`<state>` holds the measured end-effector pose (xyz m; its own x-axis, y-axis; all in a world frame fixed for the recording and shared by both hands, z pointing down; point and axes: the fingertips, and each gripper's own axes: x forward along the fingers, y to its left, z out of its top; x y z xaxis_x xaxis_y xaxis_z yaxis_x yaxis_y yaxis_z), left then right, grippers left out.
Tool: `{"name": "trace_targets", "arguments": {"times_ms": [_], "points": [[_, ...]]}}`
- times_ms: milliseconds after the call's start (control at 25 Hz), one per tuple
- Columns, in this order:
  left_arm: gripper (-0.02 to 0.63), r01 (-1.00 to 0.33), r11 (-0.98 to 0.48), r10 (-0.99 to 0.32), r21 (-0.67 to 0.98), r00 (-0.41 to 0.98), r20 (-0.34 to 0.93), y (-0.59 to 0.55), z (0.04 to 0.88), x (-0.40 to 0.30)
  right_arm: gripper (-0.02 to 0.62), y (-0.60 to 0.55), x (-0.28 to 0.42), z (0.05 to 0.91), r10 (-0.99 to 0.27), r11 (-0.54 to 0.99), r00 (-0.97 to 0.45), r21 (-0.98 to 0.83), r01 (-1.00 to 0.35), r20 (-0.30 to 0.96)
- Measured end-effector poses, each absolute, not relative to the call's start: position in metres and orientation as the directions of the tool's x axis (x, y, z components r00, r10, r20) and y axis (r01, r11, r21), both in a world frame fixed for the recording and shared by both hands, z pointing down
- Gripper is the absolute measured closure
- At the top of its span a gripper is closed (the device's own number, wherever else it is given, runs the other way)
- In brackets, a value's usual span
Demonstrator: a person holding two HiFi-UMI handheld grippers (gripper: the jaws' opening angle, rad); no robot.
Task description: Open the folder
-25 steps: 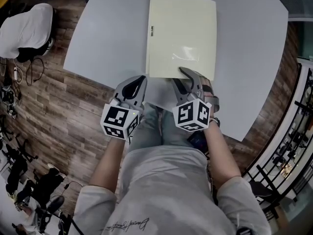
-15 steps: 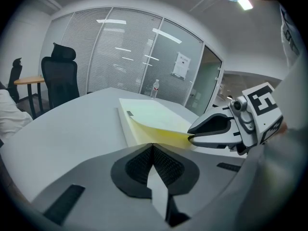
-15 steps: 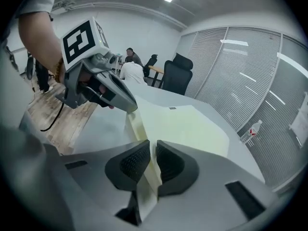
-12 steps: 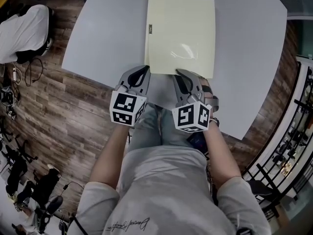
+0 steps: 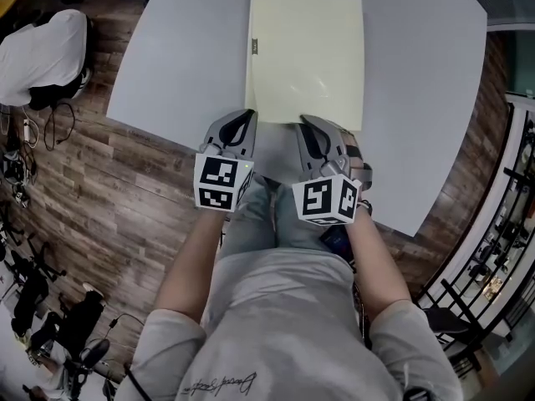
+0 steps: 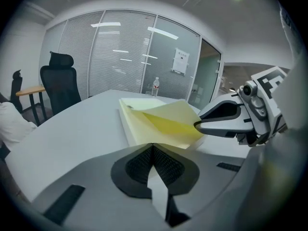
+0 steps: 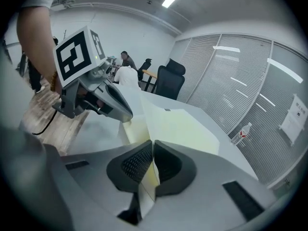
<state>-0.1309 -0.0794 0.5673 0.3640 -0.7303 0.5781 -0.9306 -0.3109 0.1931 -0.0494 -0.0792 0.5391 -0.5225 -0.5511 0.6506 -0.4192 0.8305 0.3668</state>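
Jaws of the right gripper (image 5: 311, 124) have just been closing and now pinch the near edge of the yellow folder (image 5: 305, 48), its cover lifted a bit. The left gripper (image 5: 242, 117) is squeezed tight on nothing, just beside the folder's near corner. The folder lies on the grey table (image 5: 418, 98).

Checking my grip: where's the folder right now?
Head view: the folder lies on the table, near cover edge pinched by the right gripper, whose jaws just closed; left gripper alongside.
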Motion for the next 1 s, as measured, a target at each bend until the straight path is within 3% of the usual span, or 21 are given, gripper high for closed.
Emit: {"name": "trace_targets", "arguments": {"times_ms": [1000], "points": [[0.597, -0.929, -0.303, -0.718, 0.214, 0.37, 0.59, -0.081, 0.57, -0.14, 0.571, -0.101, 0.022, 0.462, -0.715, 0.649, -0.47, 0.242, -0.721, 0.518]]}}
